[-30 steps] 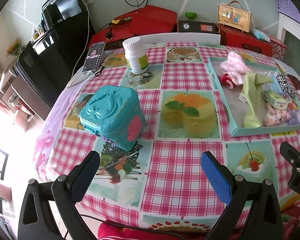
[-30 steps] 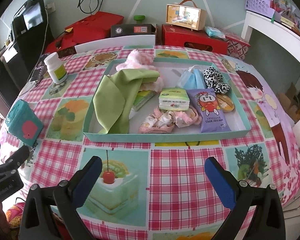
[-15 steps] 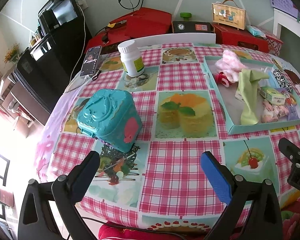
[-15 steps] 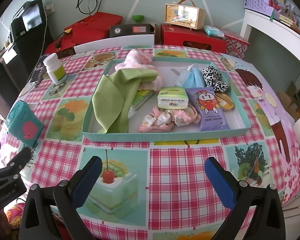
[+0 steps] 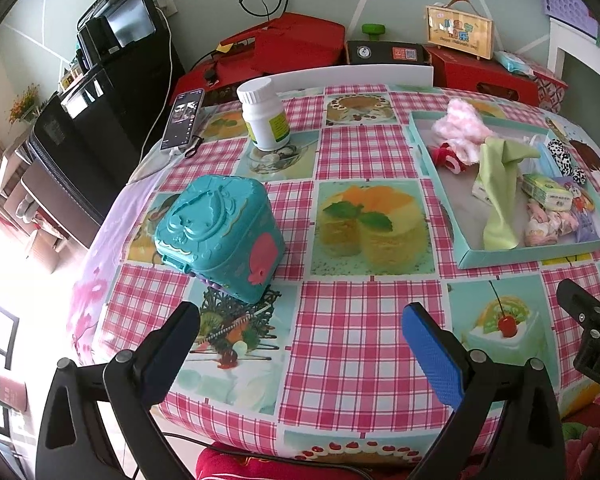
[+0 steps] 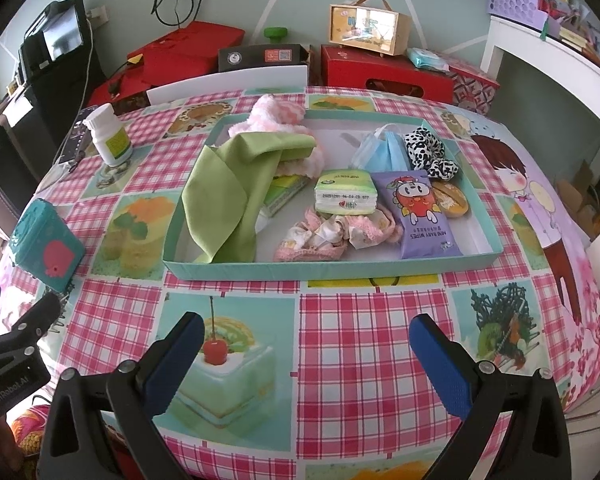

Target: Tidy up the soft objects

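Soft items lie inside the tray [image 6: 332,270]; none lies loose outside. Left gripper [image 5: 300,328] and right gripper [image 6: 306,338]: jaws apart, empty.

tablecloth [image 6: 340,340]: glossy plastic | green cloth [image 6: 220,204]: smooth | teal box [image 5: 220,236]: embossed plastic

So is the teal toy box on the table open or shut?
Shut: the teal toy box has its embossed lid seated flush on the body, no gap showing in either view.
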`<state>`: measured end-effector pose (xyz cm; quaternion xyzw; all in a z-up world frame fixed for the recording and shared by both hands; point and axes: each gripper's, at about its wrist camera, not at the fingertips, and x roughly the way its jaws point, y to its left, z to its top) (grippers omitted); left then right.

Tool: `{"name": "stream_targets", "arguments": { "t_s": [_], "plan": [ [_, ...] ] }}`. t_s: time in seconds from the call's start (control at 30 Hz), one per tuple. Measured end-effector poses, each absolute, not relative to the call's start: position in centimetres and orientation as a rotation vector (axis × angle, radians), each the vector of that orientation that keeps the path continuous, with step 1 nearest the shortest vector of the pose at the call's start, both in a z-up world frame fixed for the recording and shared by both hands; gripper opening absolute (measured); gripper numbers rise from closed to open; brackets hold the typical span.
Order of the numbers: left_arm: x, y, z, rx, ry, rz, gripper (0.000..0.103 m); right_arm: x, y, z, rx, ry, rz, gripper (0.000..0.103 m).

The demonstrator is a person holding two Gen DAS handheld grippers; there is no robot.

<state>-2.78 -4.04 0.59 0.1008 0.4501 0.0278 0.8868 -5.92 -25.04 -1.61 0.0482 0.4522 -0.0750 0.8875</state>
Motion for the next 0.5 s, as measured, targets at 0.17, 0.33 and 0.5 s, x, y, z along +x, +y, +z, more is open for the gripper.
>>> {"name": "stream_targets", "arguments": {
  "t_s": [0.17, 0.33, 0.5],
  "plan": [
    [-2.81, -4.02, 0.57, 0.207, 0.936, 0.057, 0.101, -5.87, -24.97, -1.66, 0.096, 0.943, -0.154, 0.103],
    [-2.99, -4.14, 0.67, 0.218, 0.922, 0.067, 0.101, -5.87, -24.94, -1.7, 0.096, 0.943, -0.154, 0.103],
    [-2.89, -4.1, 0.65, 0.218, 0.93, 0.063, 0.101, -5.87, -24.96, -1.69, 0.095, 0.943, -0.154, 0.103]
  ]
}}
